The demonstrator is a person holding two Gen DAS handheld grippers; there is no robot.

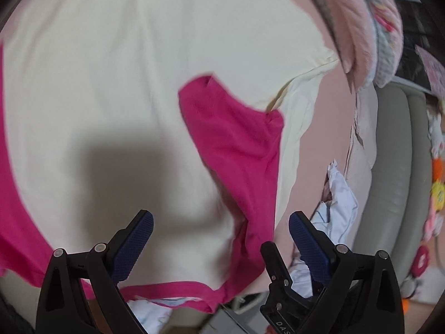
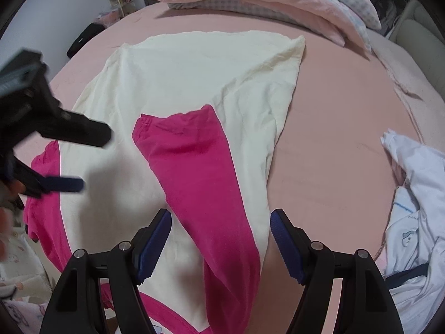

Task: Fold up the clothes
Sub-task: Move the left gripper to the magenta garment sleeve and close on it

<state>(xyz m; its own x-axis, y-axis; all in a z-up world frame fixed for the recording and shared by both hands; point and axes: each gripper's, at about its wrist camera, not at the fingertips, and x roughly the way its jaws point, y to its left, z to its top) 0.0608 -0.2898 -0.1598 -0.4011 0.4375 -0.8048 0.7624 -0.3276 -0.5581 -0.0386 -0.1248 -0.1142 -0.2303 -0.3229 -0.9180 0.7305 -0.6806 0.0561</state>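
Pink-sheeted bed with a cream and magenta shirt spread flat, one sleeve folded in.

The right magenta sleeve lies across the cream body; the left sleeve hangs out at the shirt's edge. My left hand-held gripper hovers released above that side, nothing between its jaws; my right hand-held gripper is released too, poised over the folded sleeve. I judge the next fold is the left side: I should pinch sleeve and shoulder seam together, lift low, and lay it across evenly, avoiding the white garment nearby.
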